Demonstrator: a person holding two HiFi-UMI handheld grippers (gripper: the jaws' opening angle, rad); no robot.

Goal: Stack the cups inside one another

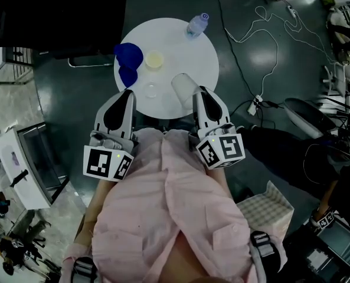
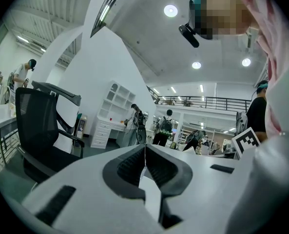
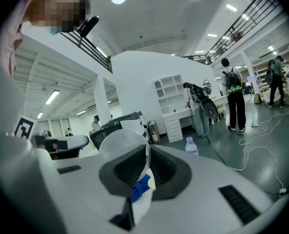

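Observation:
On the round white table, two blue cups sit at the left edge. A pale yellow cup stands near the middle, with a small clear cup nearer to me. My right gripper is shut on the rim of a clear cup that tilts away from it. In the right gripper view this clear cup shows as a round disc left of the closed jaws. My left gripper hovers at the table's near edge, its jaws shut with nothing in them.
A water bottle stands at the table's far edge. A black office chair is behind the table on the left. Cables run over the floor on the right, and a white cabinet stands at my left.

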